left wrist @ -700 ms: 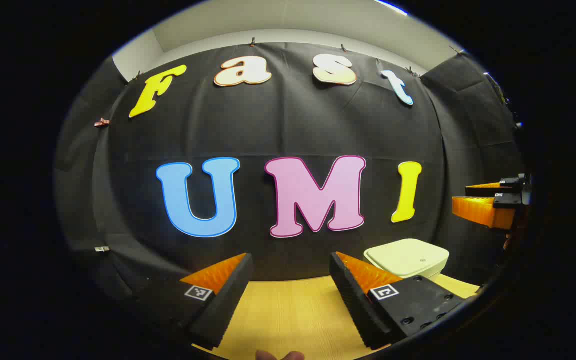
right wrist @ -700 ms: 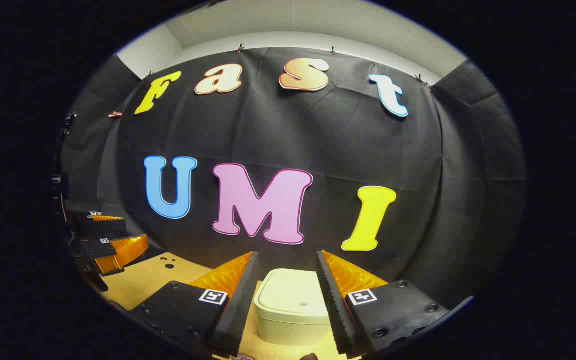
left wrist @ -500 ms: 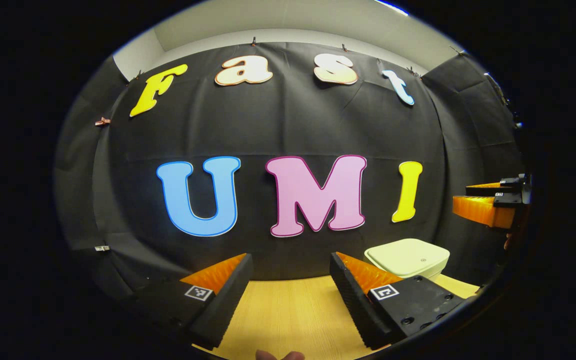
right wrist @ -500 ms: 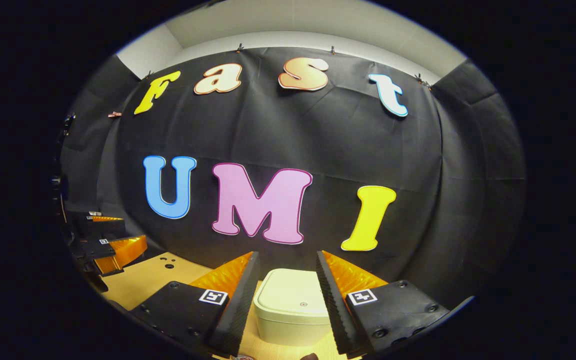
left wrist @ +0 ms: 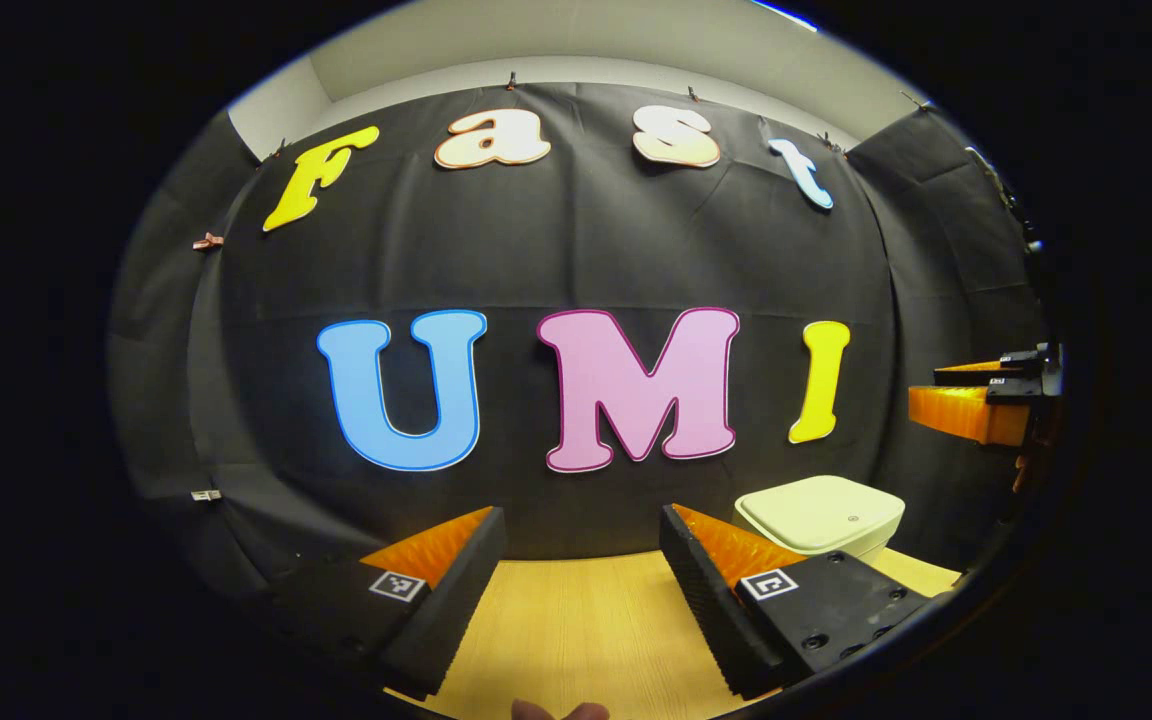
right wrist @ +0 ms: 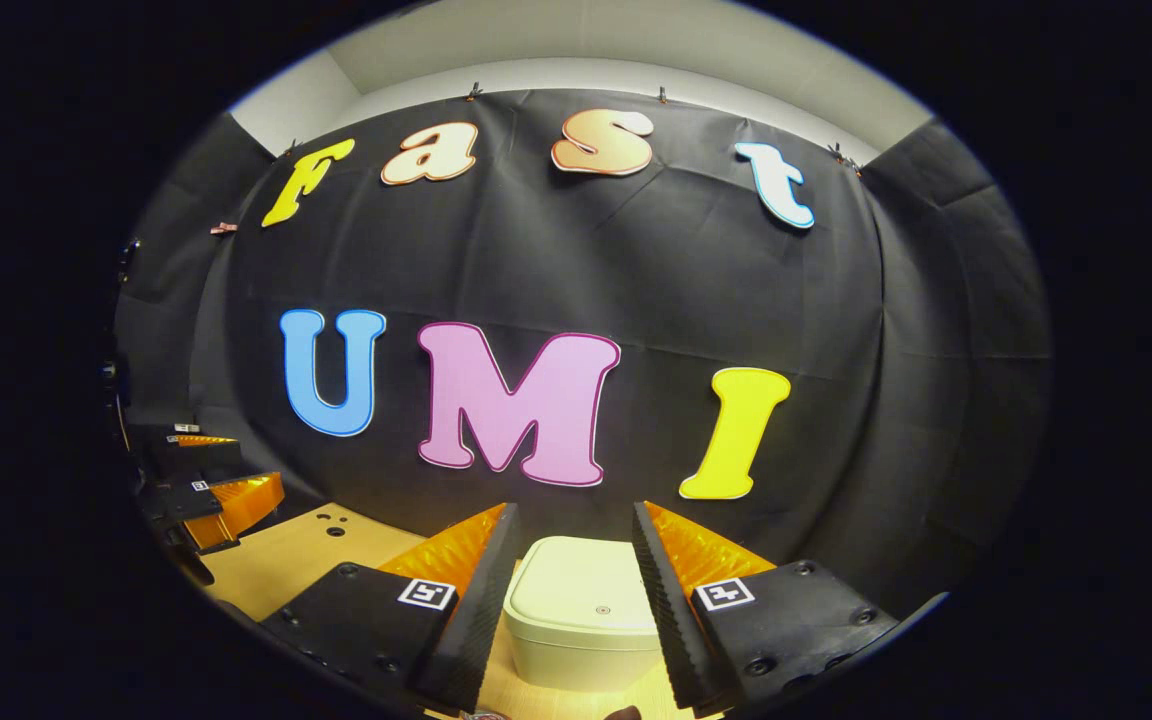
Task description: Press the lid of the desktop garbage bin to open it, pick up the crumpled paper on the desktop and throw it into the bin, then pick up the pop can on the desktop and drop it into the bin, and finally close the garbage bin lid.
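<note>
The right claw (right wrist: 568, 560) is wide open and holds nothing. Past its two fingers (right wrist: 471, 590) sits the garbage bin (right wrist: 581, 625), pale and boxy, standing on the wooden bench (right wrist: 286, 560) close to the black cloth wall (right wrist: 636, 280). The bin's lid (right wrist: 591, 590) is down flat. The claw is up in the air and is not touching the bin. The left claw (left wrist: 584, 555) is open too, with nothing between its fingers, over a bare part of the bench. In the left gripper view the bin shows off to the right of that claw, and the right claw shows higher up at the far right edge.
</note>
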